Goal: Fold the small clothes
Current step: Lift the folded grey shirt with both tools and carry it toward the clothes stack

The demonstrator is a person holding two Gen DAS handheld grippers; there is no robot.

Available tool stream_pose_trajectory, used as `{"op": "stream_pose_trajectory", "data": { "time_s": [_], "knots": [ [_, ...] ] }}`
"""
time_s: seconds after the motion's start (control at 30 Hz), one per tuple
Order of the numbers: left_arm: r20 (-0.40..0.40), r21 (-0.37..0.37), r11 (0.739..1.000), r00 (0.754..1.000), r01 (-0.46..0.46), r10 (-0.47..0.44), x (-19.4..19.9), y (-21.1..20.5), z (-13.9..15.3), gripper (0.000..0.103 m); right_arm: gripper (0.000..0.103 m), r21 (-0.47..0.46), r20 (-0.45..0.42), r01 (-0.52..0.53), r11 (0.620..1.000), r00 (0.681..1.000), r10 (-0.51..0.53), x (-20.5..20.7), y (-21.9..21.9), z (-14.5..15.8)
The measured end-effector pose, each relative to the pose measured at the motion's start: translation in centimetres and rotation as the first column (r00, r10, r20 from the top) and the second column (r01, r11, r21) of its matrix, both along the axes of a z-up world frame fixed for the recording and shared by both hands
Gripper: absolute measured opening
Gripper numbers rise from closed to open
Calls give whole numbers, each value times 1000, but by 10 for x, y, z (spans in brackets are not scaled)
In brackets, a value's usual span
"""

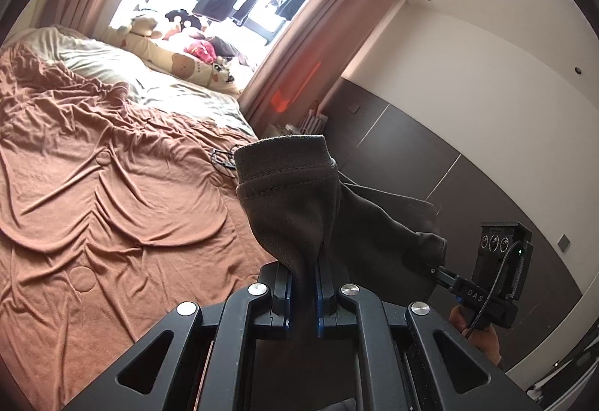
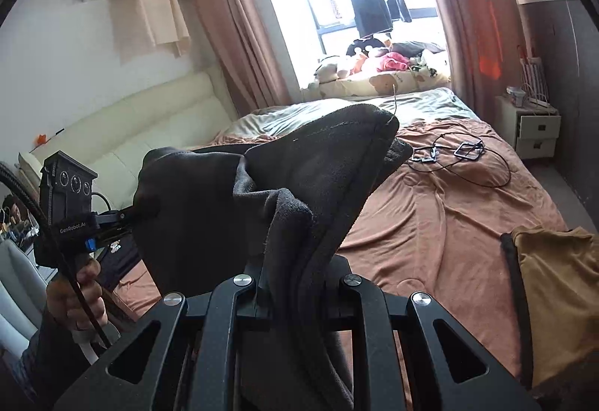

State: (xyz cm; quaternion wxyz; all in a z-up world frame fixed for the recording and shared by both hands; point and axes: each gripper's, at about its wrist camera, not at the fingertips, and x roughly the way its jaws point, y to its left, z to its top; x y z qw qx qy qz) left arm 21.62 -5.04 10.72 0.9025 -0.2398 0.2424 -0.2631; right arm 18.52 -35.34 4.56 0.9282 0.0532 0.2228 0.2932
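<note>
A small dark grey fleece garment with a stitched hem (image 1: 299,201) hangs in the air above the bed, stretched between the two tools. The left gripper (image 1: 302,293) has its fingers clamped almost fully together on one edge of the cloth, which bunches up between the blue pads and rises in front of the lens. The right gripper (image 2: 295,283) is likewise nearly closed on the opposite edge; its fingers are mostly buried under the fabric, but thick folds spill out from between them. Each wrist view shows the other tool off to the side with its tips pinching the garment's far corner.

Below lies the rumpled terracotta bedspread (image 1: 112,186), the likely surface for laying the piece down. A tangle of black cable with small metal clips (image 2: 460,152) sits further up the bed, and a mustard-brown cloth (image 2: 554,295) lies at the near right edge.

The step in hand looks like lifting and spreading the garment before a fold. To do it well, both grips should hold firm while the hands draw apart evenly until the sagging middle goes taut, keeping the hem line level. The cloth should then come down on a bare patch of the bedspread, clear of the cable and the brown cloth, so no wrinkles get trapped underneath.
</note>
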Motion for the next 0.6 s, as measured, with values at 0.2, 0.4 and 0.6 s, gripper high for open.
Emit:
{"op": "stream_pose_trajectory", "data": {
  "time_s": [0.2, 0.4, 0.6],
  "knots": [
    [14, 27, 999, 999, 38, -38, 2, -29, 12, 9, 12, 1, 29, 24, 1000, 999, -24, -5, -30, -1],
    [53, 36, 994, 993, 102, -103, 9, -65, 24, 9, 12, 9, 49, 85, 996, 995, -86, -13, -65, 3],
    [63, 62, 980, 979, 190, -194, 22, -114, 39, 9, 12, 7, 78, 165, 986, 983, -165, -28, -100, 9]
  ]
}}
